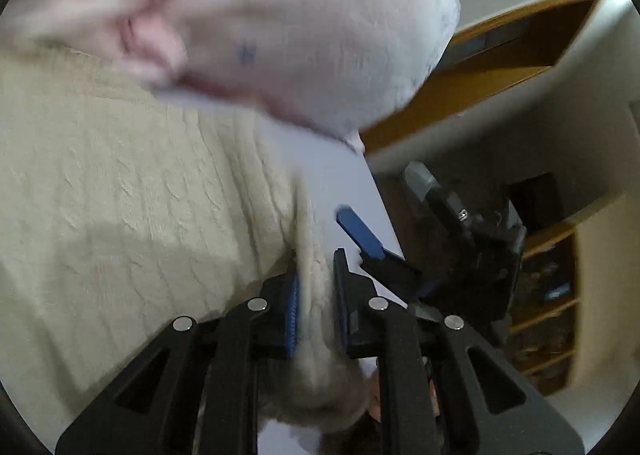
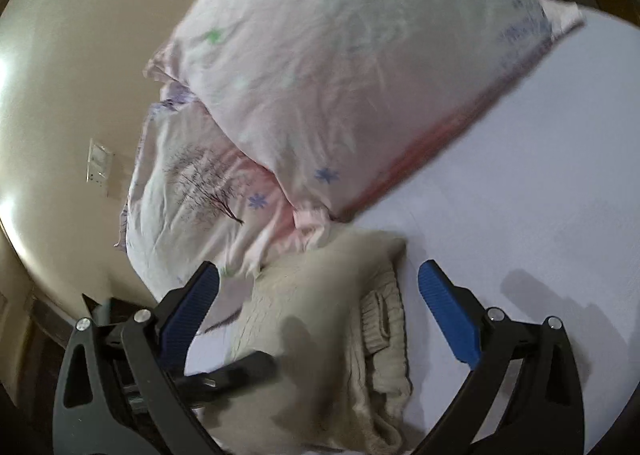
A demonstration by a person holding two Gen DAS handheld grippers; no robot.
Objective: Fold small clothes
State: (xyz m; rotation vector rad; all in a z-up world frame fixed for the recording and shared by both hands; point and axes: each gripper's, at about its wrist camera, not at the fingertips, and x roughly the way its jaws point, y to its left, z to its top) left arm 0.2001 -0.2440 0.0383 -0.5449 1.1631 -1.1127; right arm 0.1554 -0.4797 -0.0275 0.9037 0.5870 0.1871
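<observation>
A cream cable-knit sweater (image 1: 120, 195) lies on a pale lilac bed sheet (image 1: 340, 175). My left gripper (image 1: 316, 295) is shut on a bunched edge of the sweater, cloth pinched between its blue pads. In the right wrist view the sweater (image 2: 320, 315) lies partly folded below my right gripper (image 2: 320, 295), which is open and empty above it, its blue fingers (image 2: 448, 315) wide apart. The right gripper also shows in the left wrist view (image 1: 360, 235), beside the left one. The left gripper's dark body (image 2: 232, 371) touches the sweater's left side.
Two white-and-pink printed pillows (image 2: 340, 75) lie stacked just beyond the sweater, also in the left wrist view (image 1: 260, 23). A beige wall (image 2: 60, 95) is at left. Wooden furniture and shelves (image 1: 544, 295) stand off the bed's right edge. Bare sheet (image 2: 540, 175) spreads right.
</observation>
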